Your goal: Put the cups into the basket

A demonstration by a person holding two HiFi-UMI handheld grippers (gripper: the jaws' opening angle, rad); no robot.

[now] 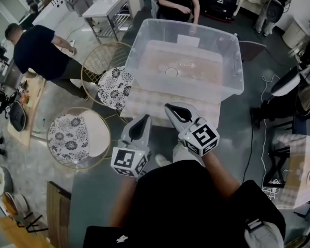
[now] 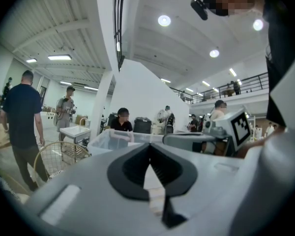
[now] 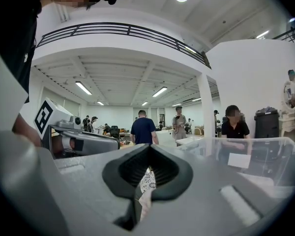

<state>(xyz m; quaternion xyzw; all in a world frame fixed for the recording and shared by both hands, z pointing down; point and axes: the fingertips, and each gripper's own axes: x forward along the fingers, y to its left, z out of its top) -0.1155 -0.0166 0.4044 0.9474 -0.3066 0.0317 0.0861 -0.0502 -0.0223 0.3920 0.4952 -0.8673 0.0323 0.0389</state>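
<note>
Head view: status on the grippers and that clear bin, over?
Left gripper and right gripper both shut, empty. Clear bin ahead on the table; no cup clearly visible. Wire chair beside the table's left corner.

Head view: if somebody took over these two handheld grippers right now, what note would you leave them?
Left gripper: shut, empty.
Right gripper: shut, empty.
Both are held side by side, pointing toward the clear plastic tub on the table, and touch nothing.
Cups: none clearly in view. A small round thing lies on the tub's floor, but it is too unclear to name.
Done: nothing that shows.
Left: the whole job, as far as can be seen. First, find the cups.
</note>
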